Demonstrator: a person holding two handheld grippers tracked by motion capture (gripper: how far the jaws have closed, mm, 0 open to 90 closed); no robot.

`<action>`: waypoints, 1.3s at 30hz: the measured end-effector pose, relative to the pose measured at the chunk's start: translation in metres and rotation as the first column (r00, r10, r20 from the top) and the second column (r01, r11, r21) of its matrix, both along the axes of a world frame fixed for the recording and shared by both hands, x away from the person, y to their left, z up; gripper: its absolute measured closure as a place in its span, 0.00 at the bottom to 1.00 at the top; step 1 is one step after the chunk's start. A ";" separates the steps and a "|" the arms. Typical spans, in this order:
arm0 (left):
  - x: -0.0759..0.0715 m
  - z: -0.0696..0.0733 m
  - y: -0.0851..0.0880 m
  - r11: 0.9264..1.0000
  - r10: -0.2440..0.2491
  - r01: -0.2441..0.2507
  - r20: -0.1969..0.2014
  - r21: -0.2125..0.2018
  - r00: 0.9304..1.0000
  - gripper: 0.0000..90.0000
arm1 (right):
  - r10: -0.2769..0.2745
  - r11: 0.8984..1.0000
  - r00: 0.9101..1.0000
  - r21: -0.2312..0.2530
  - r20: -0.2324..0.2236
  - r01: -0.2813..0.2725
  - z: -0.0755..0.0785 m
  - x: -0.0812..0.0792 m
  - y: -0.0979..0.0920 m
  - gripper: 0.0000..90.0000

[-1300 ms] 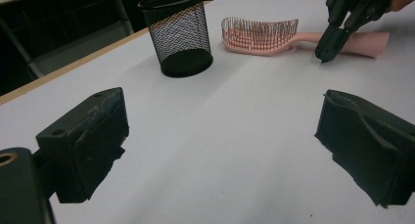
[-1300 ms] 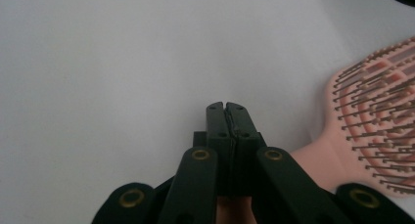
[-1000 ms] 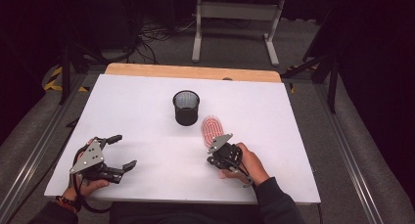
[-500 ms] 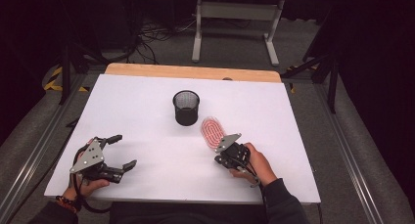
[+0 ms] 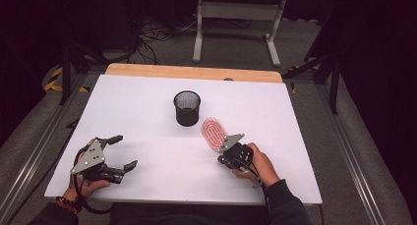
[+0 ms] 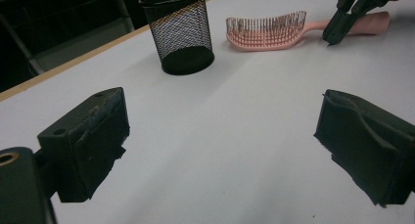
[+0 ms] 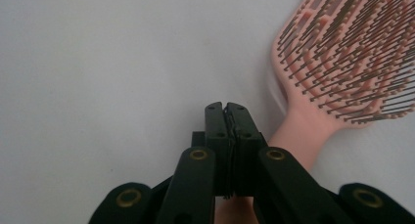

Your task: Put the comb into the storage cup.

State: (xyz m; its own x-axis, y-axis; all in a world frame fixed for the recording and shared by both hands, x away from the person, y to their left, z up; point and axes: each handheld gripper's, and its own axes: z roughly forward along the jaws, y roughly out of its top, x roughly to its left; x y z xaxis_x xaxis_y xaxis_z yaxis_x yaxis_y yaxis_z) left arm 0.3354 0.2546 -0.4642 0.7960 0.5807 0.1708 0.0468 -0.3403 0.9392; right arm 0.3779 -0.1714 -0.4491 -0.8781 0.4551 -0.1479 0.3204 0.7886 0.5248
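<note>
Right now the black mesh cup [image 5: 187, 107] is standing upright mid-table; nothing is showing inside it. Lying at its four o'clock, bristles up, is the pink hairbrush [image 5: 214, 132]. The right gripper [image 7: 227, 109], jaws pressed together, is sitting over the handle, grabbing nothing. The left gripper [image 5: 123, 152] is waiting with jaws wide apart at seven o'clock on the white table [image 5: 147, 102], with lots of bare room around.
</note>
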 end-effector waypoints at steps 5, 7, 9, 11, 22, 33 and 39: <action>-0.001 0.000 0.000 1.000 0.001 -0.001 0.002 0.001 1.000 0.07 | 0.000 1.000 1.000 -0.002 0.004 0.000 0.000 0.000 0.000 0.97; -0.001 0.000 -0.001 1.000 -0.002 0.002 0.000 -0.004 1.000 0.07 | 0.001 1.000 1.000 0.010 -0.002 -0.001 0.000 0.001 -0.001 0.97; -0.002 0.001 -0.001 1.000 -0.001 0.001 0.009 0.005 1.000 0.07 | 0.001 1.000 1.000 0.011 -0.003 -0.001 0.000 0.000 -0.002 0.95; -0.002 0.001 -0.001 1.000 0.002 -0.002 0.007 0.003 1.000 0.07 | -0.002 1.000 1.000 0.016 0.005 0.002 0.003 -0.001 -0.002 0.94; -0.004 0.001 0.000 1.000 0.021 -0.021 0.010 0.000 1.000 0.09 | -0.037 0.998 0.996 0.063 0.082 0.032 0.022 -0.010 -0.001 0.86; -0.004 0.001 -0.001 1.000 0.023 -0.023 0.012 0.006 1.000 0.09 | -0.112 0.980 0.970 0.184 0.217 0.072 0.041 -0.022 -0.011 0.76; -0.004 0.001 -0.001 1.000 0.023 -0.023 0.011 0.005 1.000 0.09 | -0.160 0.973 0.951 0.206 0.264 0.106 0.050 -0.029 -0.019 0.58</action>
State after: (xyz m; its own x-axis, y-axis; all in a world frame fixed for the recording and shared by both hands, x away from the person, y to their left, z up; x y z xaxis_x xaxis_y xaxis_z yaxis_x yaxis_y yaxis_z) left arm 0.3314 0.2532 -0.4635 0.7805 0.5980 0.1825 0.0439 -0.3436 0.9381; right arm 0.3488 -0.1902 -0.3993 -0.7440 0.6078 -0.2776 0.2365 0.6280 0.7414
